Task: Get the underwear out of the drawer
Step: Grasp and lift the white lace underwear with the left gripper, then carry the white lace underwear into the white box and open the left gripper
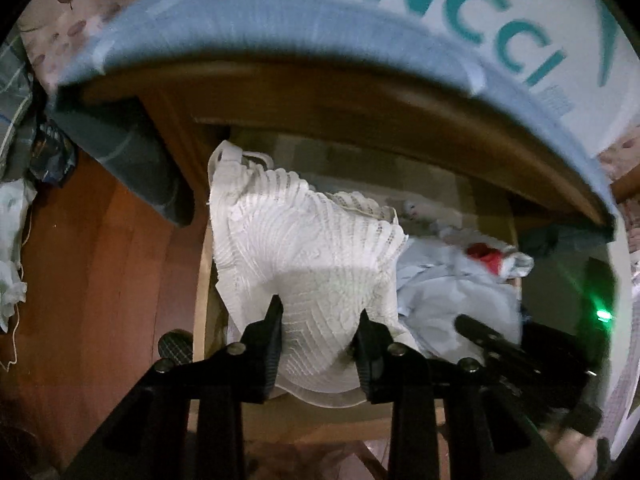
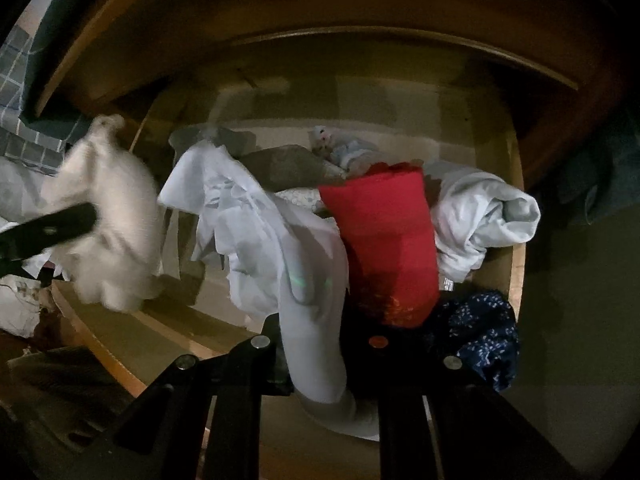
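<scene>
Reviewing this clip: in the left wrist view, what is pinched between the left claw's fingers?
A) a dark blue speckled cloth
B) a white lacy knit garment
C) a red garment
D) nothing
B: the left claw has both fingers pressed on the white lacy knit garment, which hangs bunched above the open drawer; the red garment lies further back among the pale clothes.

Home bedroom, wooden drawer (image 2: 516, 240) of clothes, mattress (image 1: 360, 52) above
</scene>
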The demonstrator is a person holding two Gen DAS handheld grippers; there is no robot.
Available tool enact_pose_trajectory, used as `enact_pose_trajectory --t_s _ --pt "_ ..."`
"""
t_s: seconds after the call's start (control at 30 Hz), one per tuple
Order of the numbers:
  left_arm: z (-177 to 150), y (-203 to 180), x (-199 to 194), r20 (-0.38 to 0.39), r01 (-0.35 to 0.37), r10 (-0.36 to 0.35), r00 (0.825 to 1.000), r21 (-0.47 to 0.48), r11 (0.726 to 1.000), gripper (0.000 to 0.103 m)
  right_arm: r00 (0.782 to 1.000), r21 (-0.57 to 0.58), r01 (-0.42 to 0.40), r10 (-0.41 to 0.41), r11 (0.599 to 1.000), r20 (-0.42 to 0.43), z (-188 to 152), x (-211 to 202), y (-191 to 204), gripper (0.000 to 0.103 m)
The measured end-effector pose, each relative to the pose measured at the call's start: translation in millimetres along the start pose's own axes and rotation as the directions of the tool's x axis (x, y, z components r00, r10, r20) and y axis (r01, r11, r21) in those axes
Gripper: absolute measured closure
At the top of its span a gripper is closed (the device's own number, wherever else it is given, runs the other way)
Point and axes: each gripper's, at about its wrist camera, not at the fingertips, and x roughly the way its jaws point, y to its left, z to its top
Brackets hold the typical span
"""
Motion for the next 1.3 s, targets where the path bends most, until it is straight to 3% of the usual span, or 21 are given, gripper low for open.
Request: enact_pose_trajectory --t_s 0.27,0.47,0.77,0.9,1.3 --pt "-4.4 -5.7 -58.6 0.07 0.062 -0.066 0.995 0.053 0.997 0.072 1.0 0.008 0.023 -0.023 1.0 -0.015 2.3 5.0 -2.8 0.089" --pt "0.0 -7.3 -112.8 0.144 0.111 -0.12 0.982 0.069 0.991 0.072 1.0 0.016 0.017 -0.017 1.0 -0.019 3.1 7.7 -2.1 0.089" --pt "5.8 -27.1 -202.8 0.257 0.142 -0.181 0.949 0.162 0.977 0.073 1.0 0.028 0.006 -0.005 1.0 -0.027 1.9 7.6 -6.3 0.089" --pt "15.3 -28.8 -238.2 0.281 0.203 -0.247 0.927 0.179 0.963 0.073 0.999 0.026 0.01 -0.01 1.0 -0.031 3.1 10.1 -4.5 0.089" --pt "97.7 -47.1 -318.3 0.364 0.25 -0.32 0.875 0.227 0.941 0.073 0.999 0.016 0.01 -0.01 1.0 -0.047 3.8 15.9 0.5 0.088"
